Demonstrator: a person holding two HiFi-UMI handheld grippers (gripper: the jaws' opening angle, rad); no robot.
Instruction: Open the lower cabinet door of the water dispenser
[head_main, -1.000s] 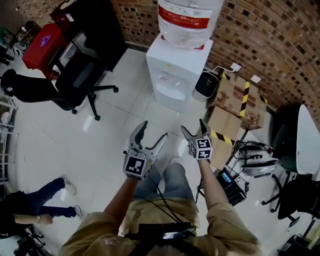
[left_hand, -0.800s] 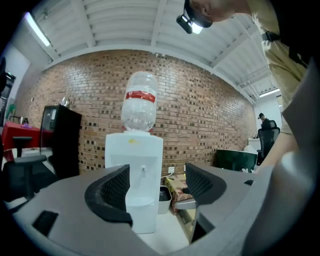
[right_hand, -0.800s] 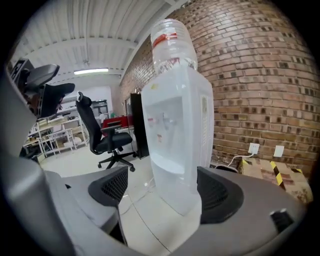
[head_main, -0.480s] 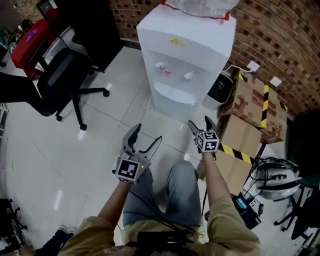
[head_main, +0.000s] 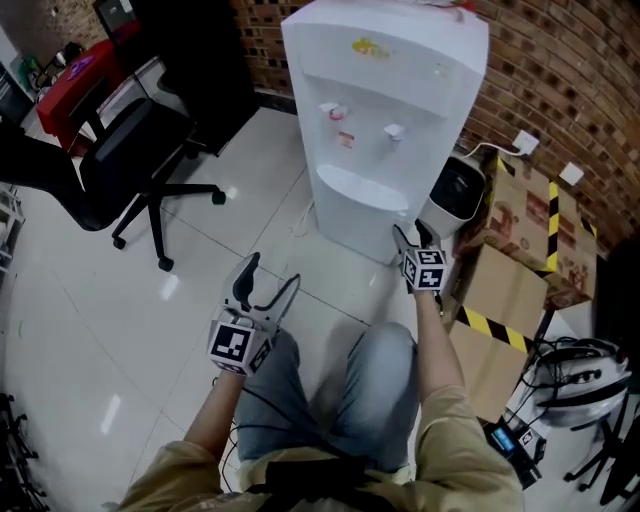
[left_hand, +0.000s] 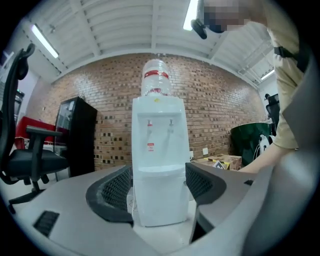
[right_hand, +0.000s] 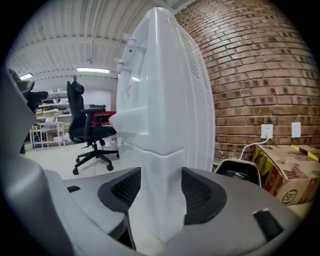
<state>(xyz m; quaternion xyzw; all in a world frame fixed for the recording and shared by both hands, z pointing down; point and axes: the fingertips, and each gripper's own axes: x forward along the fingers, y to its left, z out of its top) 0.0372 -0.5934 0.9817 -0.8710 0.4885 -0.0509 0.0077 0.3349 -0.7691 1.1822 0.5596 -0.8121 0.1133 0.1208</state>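
Right gripper (head_main: 412, 236) closing at the right edge of the lower cabinet door (head_main: 352, 222)
That upright edge stands straight ahead between its half-narrowed jaws, apparently not yet pinched; left gripper (head_main: 272, 272), spread wide, hangs well back.

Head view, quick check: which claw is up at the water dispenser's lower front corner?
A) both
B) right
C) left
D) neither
B: the right claw sits at the lower right front corner of the water dispenser, and its own view shows that corner edge between its closing jaws. The left claw hangs well short of the dispenser over the floor, jaws apart.
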